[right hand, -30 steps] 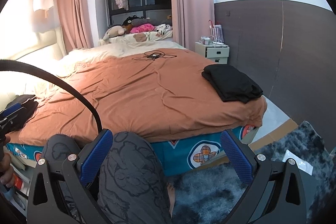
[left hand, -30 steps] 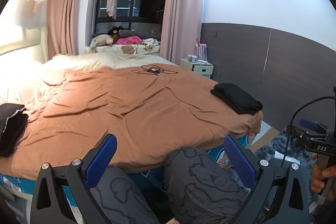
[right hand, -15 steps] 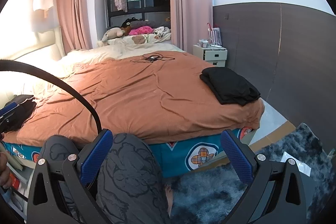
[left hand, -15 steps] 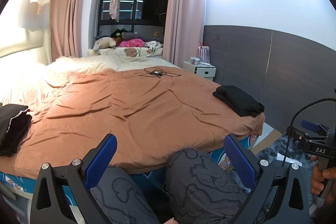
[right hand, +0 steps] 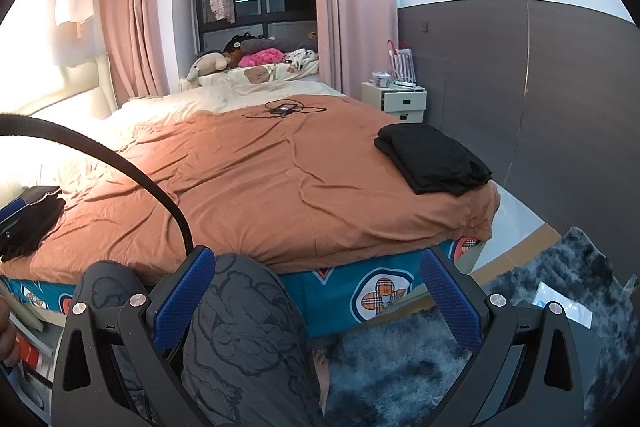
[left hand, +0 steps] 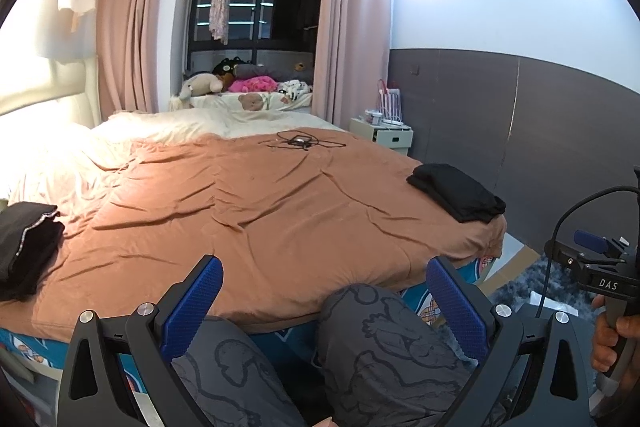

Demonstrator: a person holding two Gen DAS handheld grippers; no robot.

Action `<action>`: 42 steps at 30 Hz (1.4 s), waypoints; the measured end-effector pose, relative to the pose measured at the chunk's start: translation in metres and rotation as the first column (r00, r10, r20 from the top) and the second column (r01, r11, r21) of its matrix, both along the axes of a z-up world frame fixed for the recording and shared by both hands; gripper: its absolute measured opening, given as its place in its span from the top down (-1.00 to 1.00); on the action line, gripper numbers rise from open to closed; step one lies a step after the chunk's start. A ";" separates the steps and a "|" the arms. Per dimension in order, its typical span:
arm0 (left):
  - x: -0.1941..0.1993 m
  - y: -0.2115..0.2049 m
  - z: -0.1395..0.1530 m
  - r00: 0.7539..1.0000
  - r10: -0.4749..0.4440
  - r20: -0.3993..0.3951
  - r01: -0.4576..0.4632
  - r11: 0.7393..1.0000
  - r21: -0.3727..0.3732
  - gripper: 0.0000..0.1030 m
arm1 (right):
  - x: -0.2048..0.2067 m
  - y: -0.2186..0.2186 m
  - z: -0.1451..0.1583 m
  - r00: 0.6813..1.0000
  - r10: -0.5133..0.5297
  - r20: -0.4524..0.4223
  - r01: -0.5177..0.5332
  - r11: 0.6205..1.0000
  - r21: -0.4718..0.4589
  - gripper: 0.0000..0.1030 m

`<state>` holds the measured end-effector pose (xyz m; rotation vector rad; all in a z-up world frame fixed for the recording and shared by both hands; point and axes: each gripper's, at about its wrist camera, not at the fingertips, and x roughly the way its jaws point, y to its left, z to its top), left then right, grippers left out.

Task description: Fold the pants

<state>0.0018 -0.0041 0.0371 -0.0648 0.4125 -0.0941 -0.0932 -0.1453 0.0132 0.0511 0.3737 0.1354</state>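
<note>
The left gripper [left hand: 324, 303] is hovering with its blue-padded jaws spread wide, gripping nothing. The right gripper [right hand: 318, 297] is hovering likewise, jaws wide apart, above the person's knees [right hand: 240, 291].

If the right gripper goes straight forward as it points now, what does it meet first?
Probably the rumpled brown bed cover: the open right gripper points over the person's grey patterned knee at the bed's near edge. Depth is unclear.

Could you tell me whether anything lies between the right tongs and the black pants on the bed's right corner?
Nothing visible does: the right tongs stand open, and only bare brown cover lies before the black pants.
</note>
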 end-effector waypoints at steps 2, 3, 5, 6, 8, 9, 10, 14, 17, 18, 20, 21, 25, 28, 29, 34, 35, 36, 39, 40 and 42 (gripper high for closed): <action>0.000 0.001 0.000 1.000 0.001 0.000 -0.001 1.000 -0.006 -0.99 | 0.000 0.000 0.000 1.000 0.000 0.000 0.000 1.000 -0.002 -1.00; -0.001 0.000 0.000 1.000 0.002 0.000 -0.002 1.000 -0.008 -0.99 | -0.001 0.000 0.000 1.000 0.002 0.001 -0.002 1.000 -0.003 -1.00; -0.001 -0.001 -0.001 1.000 0.004 0.000 -0.004 1.000 -0.003 -0.99 | -0.001 0.000 0.001 1.000 0.006 0.003 -0.006 1.000 -0.008 -1.00; -0.001 -0.001 -0.001 1.000 0.007 -0.002 -0.007 1.000 0.002 -0.99 | -0.001 0.001 0.001 1.000 0.007 0.005 -0.006 1.000 -0.011 -1.00; -0.001 0.000 -0.001 1.000 0.010 -0.005 -0.010 1.000 0.002 -0.99 | -0.001 0.001 0.002 1.000 0.006 0.008 -0.006 1.000 -0.015 -1.00; -0.001 0.001 -0.001 1.000 0.011 -0.005 -0.011 1.000 0.000 -0.99 | -0.001 0.000 0.002 1.000 0.008 0.008 -0.008 1.000 -0.015 -1.00; -0.002 0.001 -0.001 1.000 0.014 -0.006 -0.014 1.000 0.000 -0.99 | -0.001 -0.001 0.002 1.000 0.012 0.009 -0.012 1.000 -0.013 -1.00; -0.001 0.003 0.001 1.000 0.015 -0.007 -0.015 1.000 -0.001 -0.99 | -0.001 0.000 0.002 1.000 0.015 0.009 -0.014 1.000 -0.015 -1.00; -0.001 0.004 0.001 1.000 0.014 -0.003 -0.014 1.000 0.002 -0.99 | -0.001 -0.002 0.002 1.000 0.015 0.011 -0.015 1.000 -0.018 -1.00; -0.002 0.003 0.001 1.000 0.014 -0.001 -0.014 1.000 0.003 -0.99 | -0.001 -0.002 0.002 1.000 0.015 0.012 -0.015 1.000 -0.020 -1.00; -0.002 0.003 0.001 1.000 0.013 -0.001 -0.013 1.000 0.001 -0.99 | -0.001 -0.002 0.002 1.000 0.013 0.012 -0.013 1.000 -0.024 -1.00; -0.003 0.003 0.001 1.000 0.014 -0.001 -0.014 1.000 0.001 -0.99 | -0.001 0.000 0.002 1.000 0.014 0.012 -0.014 1.000 -0.023 -1.00; -0.003 0.003 0.001 1.000 0.013 -0.001 -0.013 1.000 0.002 -0.99 | -0.001 -0.002 0.003 1.000 0.009 0.013 -0.009 1.000 -0.024 -1.00; -0.004 0.001 0.001 1.000 0.004 -0.001 -0.004 1.000 0.004 -0.99 | 0.001 -0.003 0.002 1.000 0.012 0.011 -0.012 1.000 -0.023 -1.00; -0.004 0.000 0.001 1.000 0.004 0.000 -0.004 1.000 0.007 -0.99 | 0.001 -0.002 0.002 1.000 0.011 0.010 -0.011 1.000 -0.025 -1.00; -0.005 0.000 0.000 1.000 0.004 0.002 -0.004 1.000 0.008 -0.99 | 0.003 -0.003 0.003 1.000 0.010 0.009 -0.010 0.999 -0.031 -1.00; -0.005 0.000 0.000 1.000 0.004 0.003 -0.004 1.000 0.008 -0.99 | 0.003 -0.004 0.003 1.000 0.010 0.011 -0.010 0.999 -0.032 -1.00; -0.005 0.000 0.000 1.000 0.003 0.004 -0.003 1.000 0.006 -0.99 | 0.002 -0.004 0.004 1.000 0.010 0.012 -0.010 0.999 -0.032 -1.00; -0.006 -0.002 0.001 1.000 0.003 0.003 -0.003 1.000 0.006 -0.99 | 0.003 -0.005 0.003 1.000 0.006 0.013 -0.006 0.999 -0.039 -1.00; -0.006 -0.002 0.002 1.000 0.004 0.005 -0.004 1.000 0.007 -0.99 | 0.003 -0.006 0.002 1.000 0.005 0.012 -0.005 0.999 -0.039 -1.00; -0.007 -0.003 0.003 1.000 0.008 0.011 -0.008 1.000 0.008 -0.99 | 0.004 -0.008 0.002 1.000 0.006 0.010 -0.006 0.999 -0.032 -1.00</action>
